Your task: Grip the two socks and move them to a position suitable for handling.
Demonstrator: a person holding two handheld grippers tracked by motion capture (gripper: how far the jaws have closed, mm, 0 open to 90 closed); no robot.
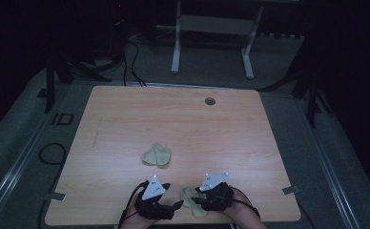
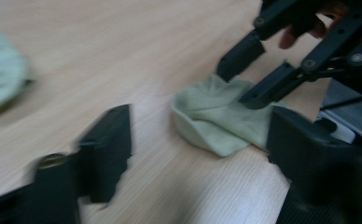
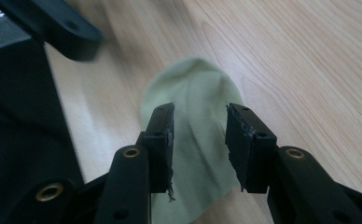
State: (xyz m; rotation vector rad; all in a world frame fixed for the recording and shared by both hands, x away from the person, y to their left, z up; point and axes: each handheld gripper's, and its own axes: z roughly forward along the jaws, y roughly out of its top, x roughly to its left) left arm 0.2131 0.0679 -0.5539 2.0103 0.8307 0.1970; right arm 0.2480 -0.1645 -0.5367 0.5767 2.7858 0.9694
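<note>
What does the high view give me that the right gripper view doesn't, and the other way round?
High view alone: a second crumpled green sock mid-table, the table's far edge and a white frame beyond it. Right gripper view alone: the right gripper with jaws apart, straddling the sock from above. Both share the near green sock and the left gripper beside it.
</note>
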